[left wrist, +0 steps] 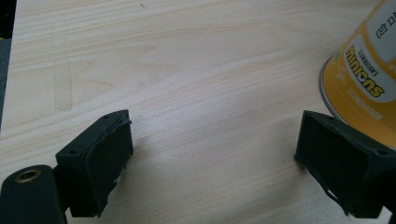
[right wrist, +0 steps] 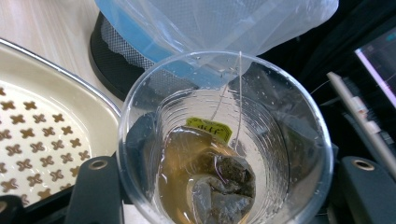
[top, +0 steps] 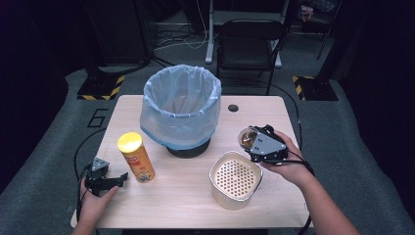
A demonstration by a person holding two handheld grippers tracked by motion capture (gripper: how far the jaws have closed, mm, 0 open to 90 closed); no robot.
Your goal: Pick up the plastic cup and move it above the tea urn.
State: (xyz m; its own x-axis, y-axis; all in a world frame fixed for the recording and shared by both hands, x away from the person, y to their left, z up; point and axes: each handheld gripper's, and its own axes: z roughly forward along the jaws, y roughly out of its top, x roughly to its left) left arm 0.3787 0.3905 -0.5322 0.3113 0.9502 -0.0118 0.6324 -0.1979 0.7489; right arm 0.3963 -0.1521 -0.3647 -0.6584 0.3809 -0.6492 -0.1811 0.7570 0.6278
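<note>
My right gripper point(top: 254, 142) clamps a clear ribbed plastic cup point(right wrist: 224, 140) of brown tea with a soggy teabag point(right wrist: 219, 184), beside the cream perforated strainer basket point(top: 235, 180). My left gripper point(left wrist: 212, 158) gapes wide over pale woodgrain table point(left wrist: 187, 70), near the yellow cardboard canister point(top: 135, 156).

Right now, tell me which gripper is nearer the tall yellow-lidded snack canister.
Left. The left gripper sits open on the table just left of the canister; the right gripper, shut on a clear plastic cup, is across the table beside the perforated cream container.
</note>
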